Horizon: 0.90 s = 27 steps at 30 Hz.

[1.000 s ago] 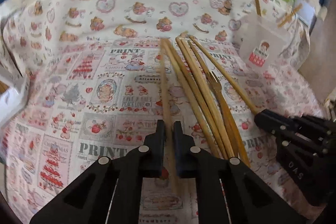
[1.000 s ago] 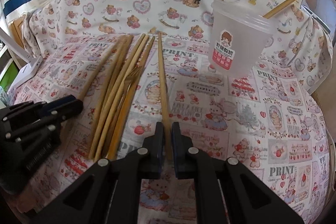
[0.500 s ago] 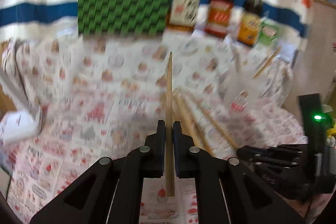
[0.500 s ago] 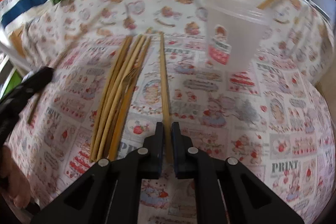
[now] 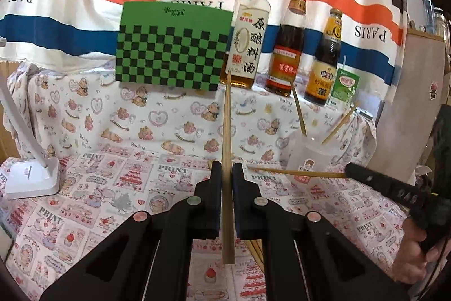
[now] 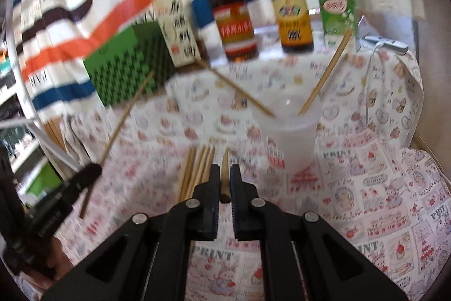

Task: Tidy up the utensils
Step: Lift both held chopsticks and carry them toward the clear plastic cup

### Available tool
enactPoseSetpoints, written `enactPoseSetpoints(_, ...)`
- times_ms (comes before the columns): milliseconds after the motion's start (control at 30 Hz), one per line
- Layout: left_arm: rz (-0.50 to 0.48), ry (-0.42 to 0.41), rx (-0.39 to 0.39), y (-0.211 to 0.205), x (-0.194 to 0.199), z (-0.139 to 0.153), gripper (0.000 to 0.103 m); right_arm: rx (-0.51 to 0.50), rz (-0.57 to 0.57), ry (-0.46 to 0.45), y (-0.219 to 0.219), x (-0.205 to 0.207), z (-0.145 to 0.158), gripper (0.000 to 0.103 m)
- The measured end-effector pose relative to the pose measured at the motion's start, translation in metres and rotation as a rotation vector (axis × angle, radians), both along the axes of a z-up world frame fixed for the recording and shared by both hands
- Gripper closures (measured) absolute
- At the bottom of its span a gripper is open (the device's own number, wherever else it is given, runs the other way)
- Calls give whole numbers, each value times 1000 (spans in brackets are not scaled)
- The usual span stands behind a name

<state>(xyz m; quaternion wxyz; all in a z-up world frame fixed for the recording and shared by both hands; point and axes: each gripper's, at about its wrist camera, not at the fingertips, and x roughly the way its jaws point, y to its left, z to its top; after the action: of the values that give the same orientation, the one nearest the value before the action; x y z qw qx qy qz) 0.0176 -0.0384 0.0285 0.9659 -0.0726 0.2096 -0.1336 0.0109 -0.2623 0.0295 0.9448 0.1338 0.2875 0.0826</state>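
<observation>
Wooden chopstick (image 5: 227, 148) clamped in left gripper (image 5: 226, 174), projecting ahead beyond its tips. Second chopstick (image 6: 225, 174) likewise clamped in right gripper (image 6: 224, 177). Plastic cup (image 6: 287, 137) ahead-right of right gripper.

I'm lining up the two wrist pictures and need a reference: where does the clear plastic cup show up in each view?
Left wrist view: the cup sits right of centre, beyond the left gripper, with two chopsticks standing in it.
Right wrist view: the cup stands just right of centre, beyond the right gripper.
Shared landmark: the green drink carton at the back.
</observation>
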Motion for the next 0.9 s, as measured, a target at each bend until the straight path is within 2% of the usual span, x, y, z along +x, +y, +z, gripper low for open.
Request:
enactPoseSetpoints(167,2,-15,-23,4,-2,3,97,41,3,-53,-6,-7,12,97)
enactPoseSetpoints(433,4,-23,-58,11,-4,6,97,49,1,-55,-8,-8,10,97)
enactPoseSetpoints(533,-11,-1,-48,11,-1,5,97,40,-13,-73,-9,-10,12,97)
enactPoseSetpoints(700,17,29,-36,10,5,0,97,39,-16,-62,-9,-8,10,97)
enactPoseSetpoints(900,24,-41,-44,12,-6,7,97,39,-26,-81,-11,-11,12,97)
